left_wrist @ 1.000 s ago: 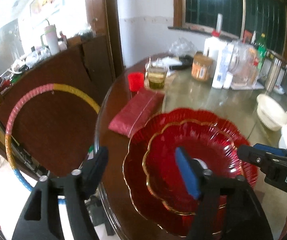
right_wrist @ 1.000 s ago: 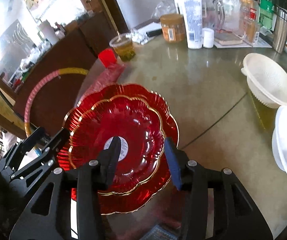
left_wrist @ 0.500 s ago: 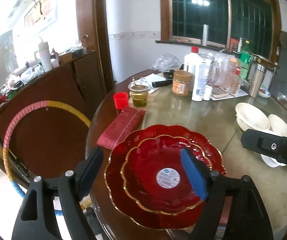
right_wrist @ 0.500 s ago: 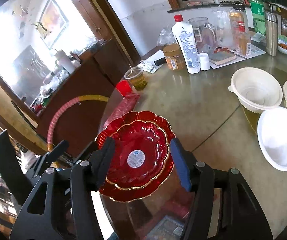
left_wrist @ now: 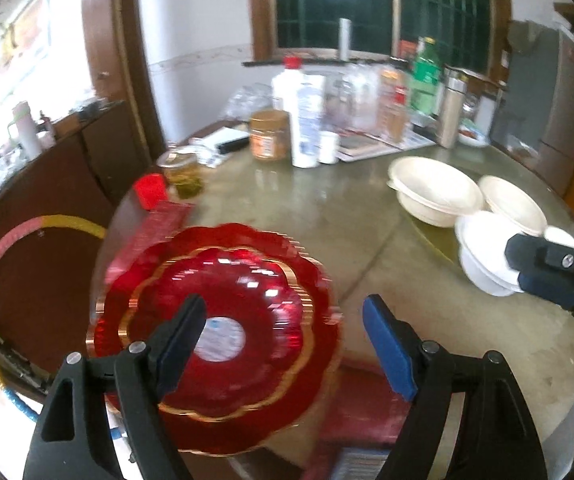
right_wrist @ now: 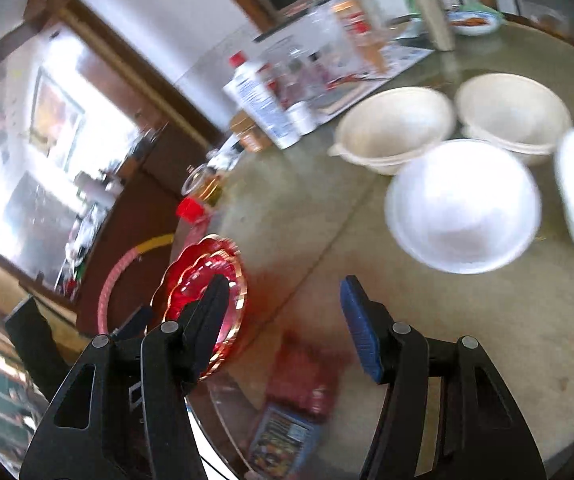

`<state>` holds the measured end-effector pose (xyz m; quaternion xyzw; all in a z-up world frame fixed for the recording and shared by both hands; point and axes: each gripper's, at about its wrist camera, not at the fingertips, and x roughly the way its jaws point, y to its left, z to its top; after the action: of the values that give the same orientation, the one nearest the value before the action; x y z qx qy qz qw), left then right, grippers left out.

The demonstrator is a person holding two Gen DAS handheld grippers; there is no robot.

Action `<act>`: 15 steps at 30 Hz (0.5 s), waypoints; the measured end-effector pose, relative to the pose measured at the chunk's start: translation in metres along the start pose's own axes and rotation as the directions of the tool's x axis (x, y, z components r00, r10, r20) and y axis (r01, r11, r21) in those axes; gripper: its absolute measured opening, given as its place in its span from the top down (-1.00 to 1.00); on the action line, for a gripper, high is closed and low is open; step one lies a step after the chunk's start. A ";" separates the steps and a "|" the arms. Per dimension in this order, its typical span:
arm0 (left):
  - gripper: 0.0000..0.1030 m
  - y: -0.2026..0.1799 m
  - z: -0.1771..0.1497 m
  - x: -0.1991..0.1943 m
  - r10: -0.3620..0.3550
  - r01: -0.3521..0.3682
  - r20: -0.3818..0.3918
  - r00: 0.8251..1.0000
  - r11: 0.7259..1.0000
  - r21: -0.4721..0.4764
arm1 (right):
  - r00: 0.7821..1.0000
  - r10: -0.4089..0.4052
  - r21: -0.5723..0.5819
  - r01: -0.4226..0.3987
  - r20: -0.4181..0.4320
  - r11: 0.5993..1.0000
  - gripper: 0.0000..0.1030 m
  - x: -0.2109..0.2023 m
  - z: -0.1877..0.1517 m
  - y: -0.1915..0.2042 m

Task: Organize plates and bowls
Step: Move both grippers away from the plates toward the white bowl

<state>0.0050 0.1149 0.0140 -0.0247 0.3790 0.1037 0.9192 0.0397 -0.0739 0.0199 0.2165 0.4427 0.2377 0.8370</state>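
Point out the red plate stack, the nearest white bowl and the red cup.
red plate stack (left_wrist: 247,280), left wrist view, smaller plate's inner face
nearest white bowl (right_wrist: 463,208), right wrist view, inside
red cup (left_wrist: 150,191), left wrist view, side

Both claws (left_wrist: 283,344) (right_wrist: 283,320) back from red plates (left_wrist: 247,280)

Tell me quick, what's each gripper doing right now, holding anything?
Left gripper: open, holding nothing, above the red plates.
Right gripper: open, holding nothing, facing the white bowls.
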 end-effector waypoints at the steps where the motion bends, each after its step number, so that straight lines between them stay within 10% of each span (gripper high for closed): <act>1: -0.57 -0.006 0.000 0.001 -0.015 0.015 -0.007 1.000 1.000 0.005 | 1.000 -0.006 0.019 0.006 0.012 1.000 -0.13 -0.006 0.001 -0.008; 15: -0.57 -0.098 0.021 0.031 -0.175 0.178 -0.071 0.982 0.983 0.043 | 0.992 -0.079 0.293 0.047 0.099 0.955 -0.14 -0.047 0.012 -0.105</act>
<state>0.0618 0.0267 0.0041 -0.0391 0.4083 0.0116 0.9120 0.0480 -0.1871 -0.0037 0.3354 0.4327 0.1312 0.8265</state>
